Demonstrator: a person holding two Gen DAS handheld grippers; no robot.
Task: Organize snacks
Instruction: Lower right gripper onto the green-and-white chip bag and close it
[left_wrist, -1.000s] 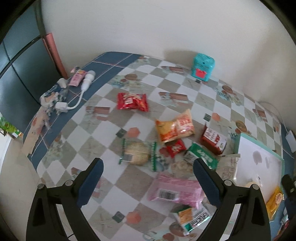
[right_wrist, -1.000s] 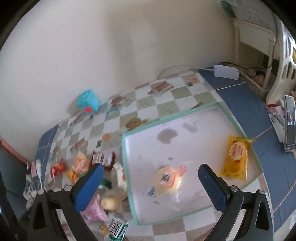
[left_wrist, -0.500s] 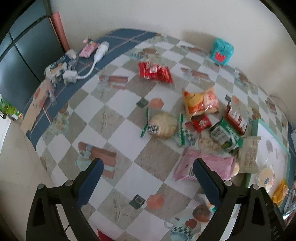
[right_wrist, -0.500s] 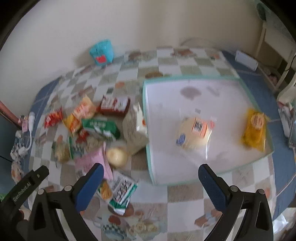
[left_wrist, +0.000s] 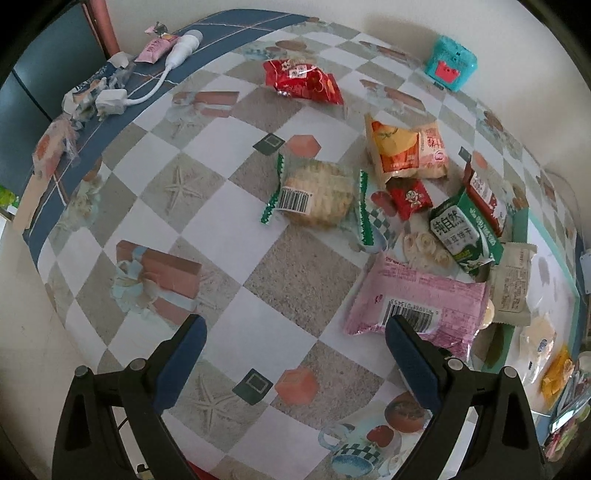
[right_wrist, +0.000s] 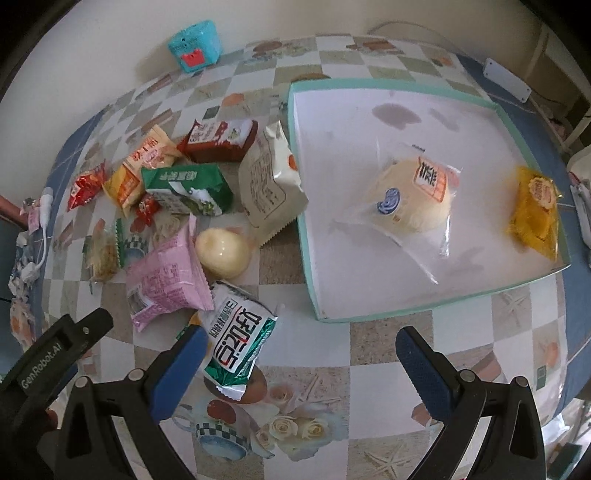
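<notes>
Both grippers, left (left_wrist: 295, 363) and right (right_wrist: 297, 363), hover with jaws wide apart and empty over the tabletop (left_wrist: 295, 280); snack packets (right_wrist: 162, 280) lie beside the tray (right_wrist: 306, 258).

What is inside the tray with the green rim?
In the tray: a clear-wrapped bun and a yellow packet. Whatever lies under them is hidden.

A plain cream wall (left_wrist: 388, 22) runs behind the desk (left_wrist: 295, 280), which wears a checked cloth of white, grey and tan squares printed with starfish, roses and gift boxes, edged in blue. Dark blue-grey panels (left_wrist: 40, 77) stand at the left beyond the desk's edge. Soft daylight falls evenly. A white power strip (right_wrist: 508, 79) lies at the far right.
</notes>
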